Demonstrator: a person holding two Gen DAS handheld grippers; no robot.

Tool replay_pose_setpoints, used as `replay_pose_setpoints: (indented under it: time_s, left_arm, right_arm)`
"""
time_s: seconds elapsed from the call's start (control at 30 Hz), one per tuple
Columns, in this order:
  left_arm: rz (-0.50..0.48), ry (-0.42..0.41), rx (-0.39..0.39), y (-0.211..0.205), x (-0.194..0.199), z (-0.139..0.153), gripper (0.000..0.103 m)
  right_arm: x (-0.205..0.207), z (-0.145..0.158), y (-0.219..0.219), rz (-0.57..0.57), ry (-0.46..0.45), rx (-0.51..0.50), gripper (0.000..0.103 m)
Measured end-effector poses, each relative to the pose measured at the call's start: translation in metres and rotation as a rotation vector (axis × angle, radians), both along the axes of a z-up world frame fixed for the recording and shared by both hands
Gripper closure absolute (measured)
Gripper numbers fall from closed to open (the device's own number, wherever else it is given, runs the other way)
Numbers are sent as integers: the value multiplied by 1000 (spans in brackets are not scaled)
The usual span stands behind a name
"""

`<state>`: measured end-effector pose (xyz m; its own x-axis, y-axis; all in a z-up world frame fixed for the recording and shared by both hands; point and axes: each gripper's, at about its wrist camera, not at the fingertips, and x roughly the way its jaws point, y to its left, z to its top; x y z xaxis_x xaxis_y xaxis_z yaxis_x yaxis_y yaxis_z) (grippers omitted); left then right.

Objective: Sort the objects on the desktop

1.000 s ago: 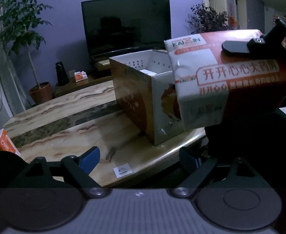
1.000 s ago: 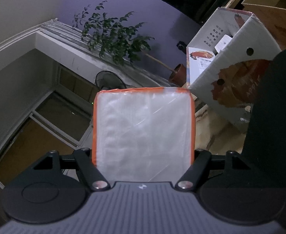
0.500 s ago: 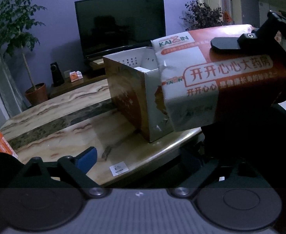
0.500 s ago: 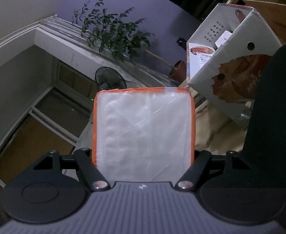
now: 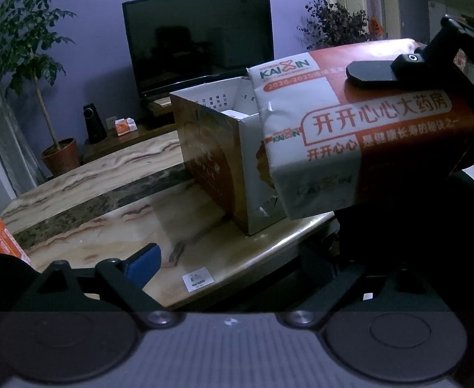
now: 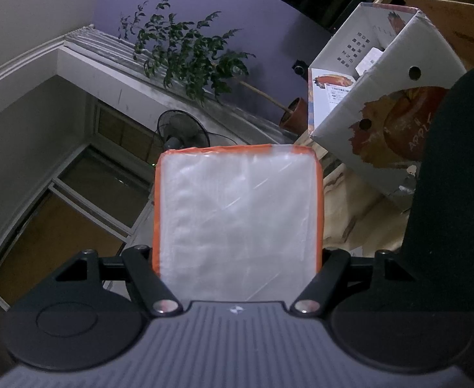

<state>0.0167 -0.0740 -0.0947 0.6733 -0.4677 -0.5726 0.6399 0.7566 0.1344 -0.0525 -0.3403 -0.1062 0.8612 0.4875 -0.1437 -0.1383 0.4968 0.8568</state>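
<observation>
Tissue pack [image 5: 359,135], soft and light, clamped in my right gripper [image 6: 237,258] beside the box [image 5: 217,161].
I grip its broad faces; left gripper [image 5: 237,255] gapes empty.

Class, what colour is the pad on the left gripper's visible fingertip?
Blue, on the left gripper's fingertip; clearest in the left wrist view.

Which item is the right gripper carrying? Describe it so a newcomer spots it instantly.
Start at the marble table and its open cardboard carton printed with apples. Just beside that carton's near corner, off the table, the right gripper holds an orange-and-white tissue pack. Unlike the carton, it is soft, plastic-wrapped, marked KAIXIN, with large orange Chinese lettering.
</observation>
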Motion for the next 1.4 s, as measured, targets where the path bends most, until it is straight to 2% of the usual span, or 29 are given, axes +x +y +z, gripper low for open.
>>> replay_pose_setpoints:
  time_s: [1.4]
  left_arm:
    - [-3, -8, 16, 0, -3, 0, 9]
  right_arm:
    - [2, 1, 3, 7, 6, -29, 29]
